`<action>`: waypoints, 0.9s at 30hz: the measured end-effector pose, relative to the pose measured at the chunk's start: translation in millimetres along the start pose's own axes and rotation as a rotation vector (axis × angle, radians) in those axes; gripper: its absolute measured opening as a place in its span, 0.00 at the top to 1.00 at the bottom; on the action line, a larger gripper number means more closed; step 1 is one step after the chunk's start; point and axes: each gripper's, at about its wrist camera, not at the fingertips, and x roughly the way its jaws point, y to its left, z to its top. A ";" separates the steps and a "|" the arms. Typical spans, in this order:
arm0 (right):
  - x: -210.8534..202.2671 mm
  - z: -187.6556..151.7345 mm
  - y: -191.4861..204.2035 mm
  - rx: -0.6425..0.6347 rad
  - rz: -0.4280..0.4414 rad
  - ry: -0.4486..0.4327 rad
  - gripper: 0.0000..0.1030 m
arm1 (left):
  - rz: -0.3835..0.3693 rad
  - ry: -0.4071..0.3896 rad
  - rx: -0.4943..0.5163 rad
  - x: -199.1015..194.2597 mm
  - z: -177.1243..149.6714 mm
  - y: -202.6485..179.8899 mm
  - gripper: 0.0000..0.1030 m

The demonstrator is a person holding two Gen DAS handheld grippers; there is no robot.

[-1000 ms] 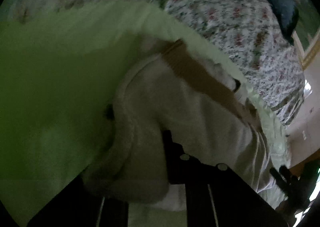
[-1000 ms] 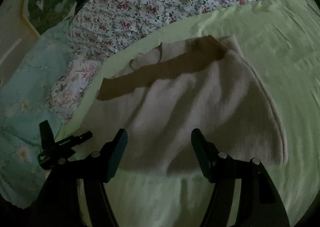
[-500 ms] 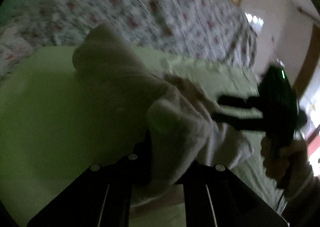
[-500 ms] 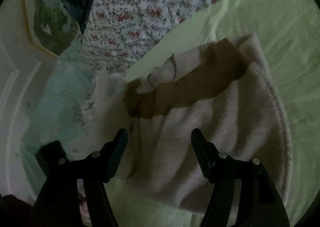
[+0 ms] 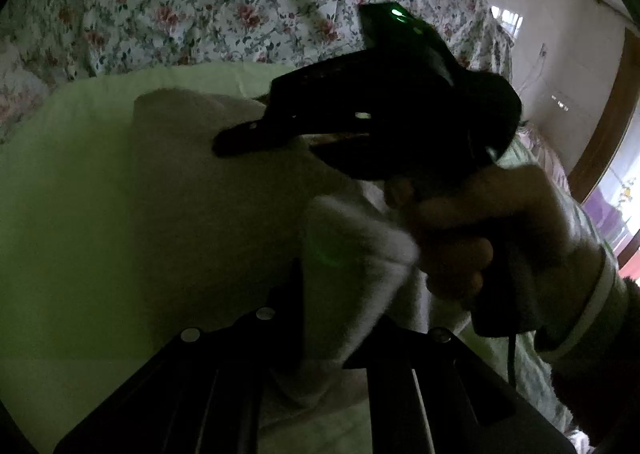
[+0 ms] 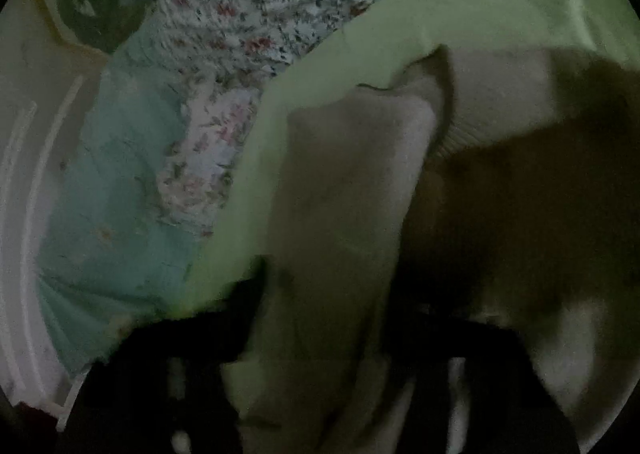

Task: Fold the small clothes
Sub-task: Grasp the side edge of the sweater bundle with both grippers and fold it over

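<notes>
The cream fleece garment (image 5: 224,190) lies on the light green sheet (image 5: 60,194) of the bed, with the floral quilt (image 5: 208,6) bunched behind it. In the left wrist view the left tool (image 5: 332,318) is closed on a raised fold of the garment, the cloth pinched between its dark fingers (image 5: 288,294) and standing up over the rest of the piece. The right tool (image 5: 260,134) reaches across above the garment, held in the person's right hand (image 5: 492,226), its tips low over the far part of the cloth. In the dim, blurred right wrist view a fold of the garment (image 6: 340,214) seems to run down between that tool's fingers, but I cannot tell whether they grip it; a teal pillow (image 6: 112,194) lies beside the sheet
</notes>
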 end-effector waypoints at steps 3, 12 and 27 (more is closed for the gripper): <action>-15.4 6.5 18.3 -0.066 -0.001 -0.031 0.82 | -0.043 -0.016 -0.006 -7.5 11.2 -8.1 0.92; -129.7 -7.1 -9.3 -0.157 -0.192 -0.148 0.83 | -0.197 0.034 0.085 36.1 28.0 -101.7 0.84; -141.3 -23.5 -86.3 -0.105 -0.365 -0.164 0.80 | -0.266 0.169 0.059 105.7 16.9 -128.9 0.74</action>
